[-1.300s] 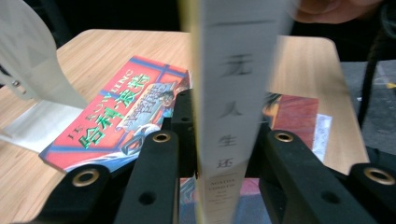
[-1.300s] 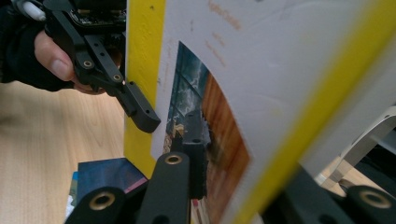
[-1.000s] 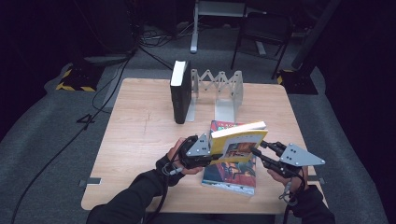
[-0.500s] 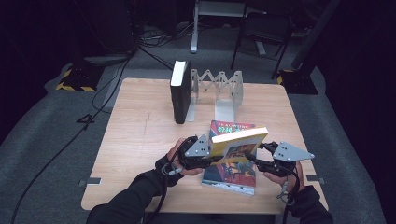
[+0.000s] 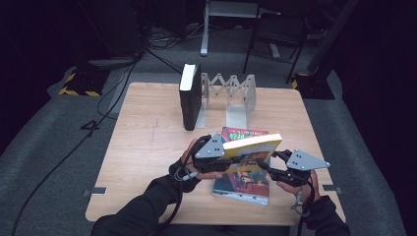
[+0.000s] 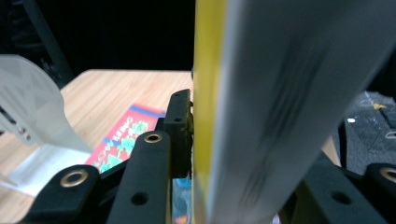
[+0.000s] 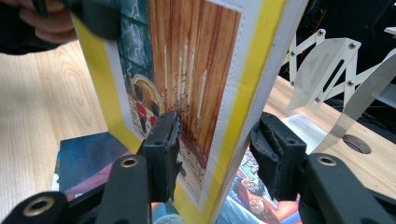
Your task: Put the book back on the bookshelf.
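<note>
Both pairs of fingers pinch one book with a yellow cover (image 5: 252,146), held clear of the table (image 5: 147,147) between them. In the left gripper view the left gripper (image 5: 227,160) has its fingers (image 6: 180,126) closed against the yellow cover on one side and the grey page edge on the other. In the right gripper view the right gripper (image 5: 272,161) has one finger (image 7: 161,149) flat on the illustrated cover; the other sits at the far side of the book, seemingly in contact, so the grip looks firm at both ends.

The yellow book (image 7: 187,93) stands nearly on edge, spine up, between the two sets of fingers. Directly beneath the fingers lies a second, colourful book (image 5: 241,184) flat on the table. Ahead of the fingers, toward the far edge of the table, stands a metal expanding book rack (image 5: 231,96), and a black book (image 5: 189,101) is upright in its leftmost slot.

Judging from this layout, the work appears to be filing books into the rack. One book looks placed already; the yellow one is lifted and turned upright but is well short of the rack, so it has to be carried forward and lowered into a free slot beside the black book. The colourful book under the fingers would remain to be picked up afterwards.
</note>
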Demonstrator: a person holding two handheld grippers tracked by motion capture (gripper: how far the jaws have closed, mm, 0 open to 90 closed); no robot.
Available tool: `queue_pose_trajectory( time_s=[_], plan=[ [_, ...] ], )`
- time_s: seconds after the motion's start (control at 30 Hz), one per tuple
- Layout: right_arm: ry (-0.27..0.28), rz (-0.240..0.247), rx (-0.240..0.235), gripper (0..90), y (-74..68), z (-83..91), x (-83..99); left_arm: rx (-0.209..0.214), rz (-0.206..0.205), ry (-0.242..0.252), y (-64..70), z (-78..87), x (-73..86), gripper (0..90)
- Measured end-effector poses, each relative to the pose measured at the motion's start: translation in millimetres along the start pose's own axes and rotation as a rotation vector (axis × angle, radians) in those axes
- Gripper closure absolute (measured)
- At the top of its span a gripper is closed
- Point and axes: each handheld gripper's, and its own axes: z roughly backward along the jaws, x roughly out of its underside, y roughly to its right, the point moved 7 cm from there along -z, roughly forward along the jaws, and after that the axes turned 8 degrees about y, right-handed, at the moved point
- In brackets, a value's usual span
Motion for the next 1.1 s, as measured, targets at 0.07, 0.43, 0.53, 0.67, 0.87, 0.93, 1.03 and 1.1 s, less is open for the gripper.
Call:
queue_pose_trajectory(
  time_s=[0.07, 0.43, 0.53, 0.67, 0.87, 0.93, 1.03, 1.1],
  plan=[
    [0.000, 0.001, -0.001, 51.1, -0.2, 0.3, -0.1, -0.001, -0.016, -0.008, 1.0, -1.1, -4.1, 72.0],
    [-0.071, -0.010, 0.031, 41.3, 5.1, 21.4, 12.7, -0.072, -0.036, -0.016, -5.2, -1.3, -9.5, 74.9],
    [-0.092, -0.020, 0.052, 41.2, 9.3, 29.7, 21.9, -0.096, -0.049, -0.024, -8.8, -1.9, -11.6, 75.0],
    [-0.122, -0.034, 0.073, 40.8, 13.8, 35.7, 32.1, -0.113, -0.034, -0.002, -16.5, 0.2, -14.2, 75.0],
    [-0.144, -0.044, 0.073, 40.3, 14.5, 38.8, 38.9, -0.135, -0.027, 0.018, -24.9, 3.2, -20.1, 75.0],
    [-0.145, -0.049, 0.069, 39.9, 14.0, 39.6, 40.0, -0.145, -0.019, 0.024, -28.4, 4.2, -21.2, 74.9],
    [-0.154, -0.057, 0.072, 39.4, 14.6, 42.5, 43.7, -0.163, -0.018, 0.030, -32.4, 5.7, -21.9, 74.9],
    [-0.164, -0.068, 0.077, 39.1, 16.0, 45.6, 47.7, -0.172, -0.014, 0.035, -35.0, 7.2, -22.1, 74.9]
  ],
)
